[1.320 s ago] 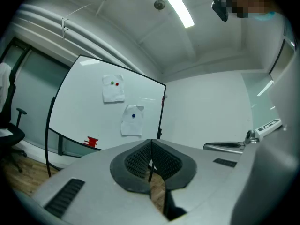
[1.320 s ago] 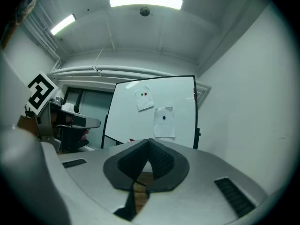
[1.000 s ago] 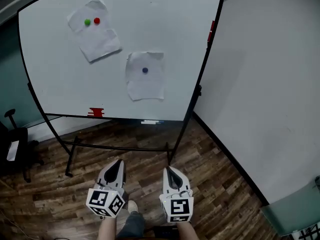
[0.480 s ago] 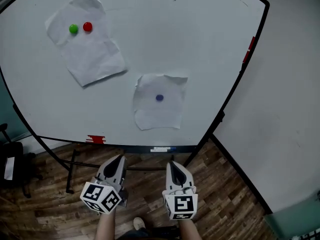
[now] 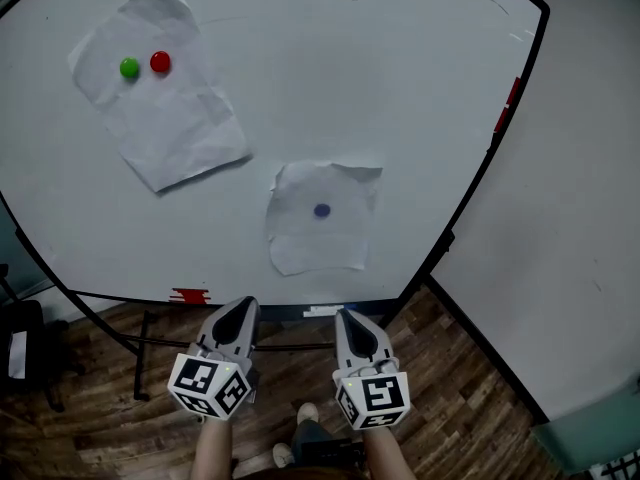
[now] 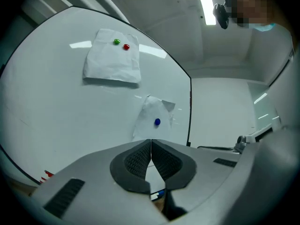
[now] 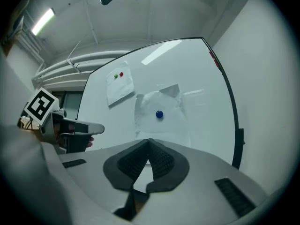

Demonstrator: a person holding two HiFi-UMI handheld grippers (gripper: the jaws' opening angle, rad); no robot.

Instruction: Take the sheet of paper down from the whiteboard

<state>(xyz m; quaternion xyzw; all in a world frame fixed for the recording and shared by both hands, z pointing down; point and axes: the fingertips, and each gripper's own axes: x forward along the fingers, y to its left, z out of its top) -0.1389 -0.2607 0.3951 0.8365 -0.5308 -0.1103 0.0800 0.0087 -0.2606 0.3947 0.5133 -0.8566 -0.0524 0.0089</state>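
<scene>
Facing the whiteboard (image 5: 350, 88), we hold our left claw (image 5: 243, 309) and right claw (image 5: 346, 318) clenched (both empty) below the sheet of paper (image 5: 310, 245).

The floor (image 5: 470, 388) is made of dark wood planks. A plain white wall (image 5: 570, 168) stands at the right side. At the far left, on the floor, there is a black piece of furniture (image 5: 25, 353) with a white label (image 5: 10, 354) on it. A teal object (image 5: 590, 430) is cut off by the lower right corner. Overhead, a long ceiling lamp (image 6: 204, 3) is lit.
</scene>
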